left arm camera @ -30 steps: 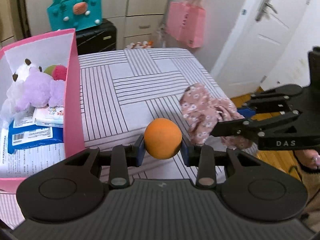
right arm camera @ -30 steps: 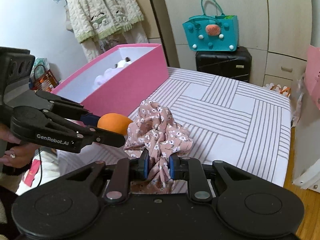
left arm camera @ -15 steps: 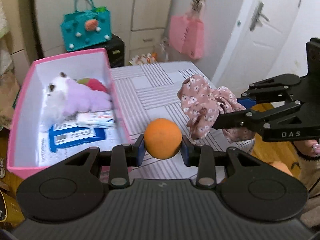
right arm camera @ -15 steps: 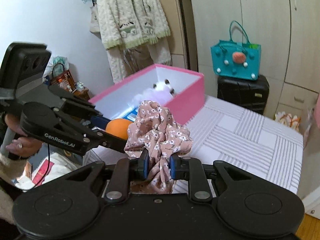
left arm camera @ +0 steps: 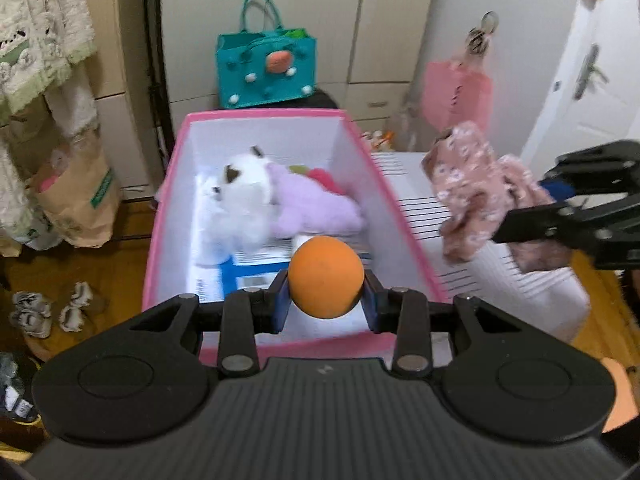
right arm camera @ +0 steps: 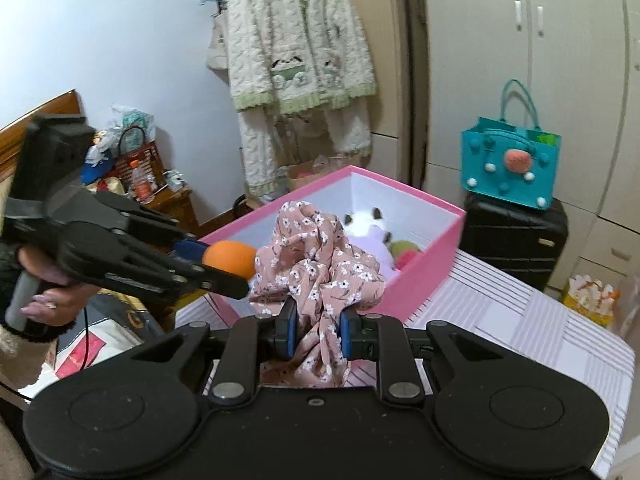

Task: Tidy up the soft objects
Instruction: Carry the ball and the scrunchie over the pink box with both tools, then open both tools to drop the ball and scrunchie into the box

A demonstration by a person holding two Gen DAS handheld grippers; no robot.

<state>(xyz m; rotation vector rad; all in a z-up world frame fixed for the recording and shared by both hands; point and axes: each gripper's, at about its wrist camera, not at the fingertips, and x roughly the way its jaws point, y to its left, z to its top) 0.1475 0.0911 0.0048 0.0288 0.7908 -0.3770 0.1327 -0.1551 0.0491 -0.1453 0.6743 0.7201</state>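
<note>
Both hands have swung from over the striped bed toward the pink box (left arm camera: 400, 200) in the last second, so EARLIER views with the box off to the side now give way to the box dead ahead of the left gripper (left arm camera: 326, 304). Left gripper pinches the orange ball (left arm camera: 326, 282) between its 2 blue pads, jaws only as far apart as the ball, grip unchanged; the ball now hangs over the near end of the box, above the blue and white packets (left arm camera: 248, 272) on the box floor. Right gripper (right arm camera: 318, 334) is clamped almost fully closed on a fold of the floral pink cloth (right arm camera: 316, 264), the rest bunched above the fingers and a tail drooping below; in the left view the cloth (left arm camera: 476, 192) sits just right of the box's right wall, over the striped bed (left arm camera: 520, 280), not yet over the opening. White plush (left arm camera: 244, 200), purple plush (left arm camera: 312, 208) and a red-green soft thing (right arm camera: 406, 254) already lie at the far end of the box. Judgement: transport is nearly done for the ball, and release into the box looks like the next step; the cloth needs a bit more travel leftward first. Risk: the drooping cloth could snag the box rim.
</note>
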